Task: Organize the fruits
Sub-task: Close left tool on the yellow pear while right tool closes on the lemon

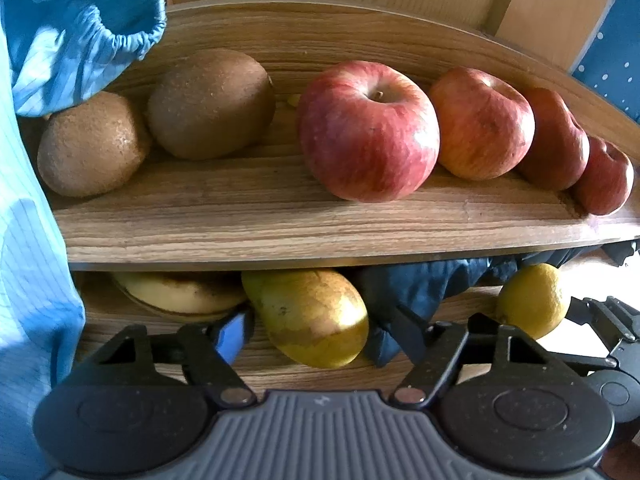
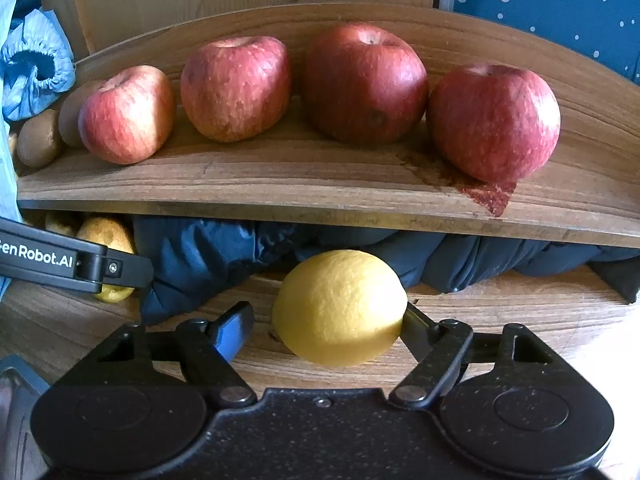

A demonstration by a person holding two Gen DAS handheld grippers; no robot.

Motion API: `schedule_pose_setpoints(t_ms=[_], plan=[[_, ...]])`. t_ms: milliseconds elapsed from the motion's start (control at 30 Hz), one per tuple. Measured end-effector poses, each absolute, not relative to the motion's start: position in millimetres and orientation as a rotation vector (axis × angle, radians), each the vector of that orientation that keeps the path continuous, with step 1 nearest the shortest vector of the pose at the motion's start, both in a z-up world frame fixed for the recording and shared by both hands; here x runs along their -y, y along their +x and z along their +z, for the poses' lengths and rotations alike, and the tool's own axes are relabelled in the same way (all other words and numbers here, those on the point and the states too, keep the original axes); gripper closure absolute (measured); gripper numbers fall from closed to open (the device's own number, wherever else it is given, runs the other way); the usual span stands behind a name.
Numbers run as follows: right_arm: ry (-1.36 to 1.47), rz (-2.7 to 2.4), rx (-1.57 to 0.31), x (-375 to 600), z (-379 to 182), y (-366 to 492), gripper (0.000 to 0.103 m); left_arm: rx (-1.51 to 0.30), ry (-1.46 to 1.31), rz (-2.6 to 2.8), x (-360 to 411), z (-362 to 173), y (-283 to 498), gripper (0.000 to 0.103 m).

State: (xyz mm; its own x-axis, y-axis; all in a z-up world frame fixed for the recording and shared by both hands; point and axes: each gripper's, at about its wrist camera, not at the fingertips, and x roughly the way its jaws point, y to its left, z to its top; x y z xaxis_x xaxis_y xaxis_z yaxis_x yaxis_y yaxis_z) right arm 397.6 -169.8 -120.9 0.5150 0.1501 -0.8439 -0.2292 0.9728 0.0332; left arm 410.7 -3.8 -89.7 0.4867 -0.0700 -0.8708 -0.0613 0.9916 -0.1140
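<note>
On the upper wooden shelf (image 1: 260, 232) lie two brown kiwis (image 1: 92, 144) and a row of red apples (image 1: 368, 132). Underneath, on the wooden surface, a yellow-green pear (image 1: 312, 316) sits between the fingers of my left gripper (image 1: 320, 332), which is open; its left pad (image 1: 234, 334) is at the pear's side, and a gap shows on the right. My right gripper (image 2: 324, 328) is open around a yellow lemon (image 2: 340, 308). The right finger (image 2: 416, 332) touches the lemon, while the left finger stands apart from it.
A banana (image 1: 180, 292) lies under the shelf left of the pear. Dark blue cloth (image 2: 208, 256) is bunched behind both fruits. A light blue sleeve (image 1: 80, 32) hangs at the shelf's left end. A wooden panel backs the shelf, with dotted blue fabric (image 2: 560, 4) on the right.
</note>
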Motion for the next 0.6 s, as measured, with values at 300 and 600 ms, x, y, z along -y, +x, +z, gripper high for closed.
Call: schedule_pose_setpoints(t_ms=[300, 600], plan=[[-0.094, 0.222, -1.003, 168.3, -117.4, 390.8, 0.035, -1.075, -0.167, 0.001, -2.7, -96.1, 408.9, 0.037], [-0.084, 0.219, -0.998, 167.6, -121.0, 392.6, 0.037, -1.085, -0.19, 0.006, -10.2, -100.0, 405.9, 0.04]])
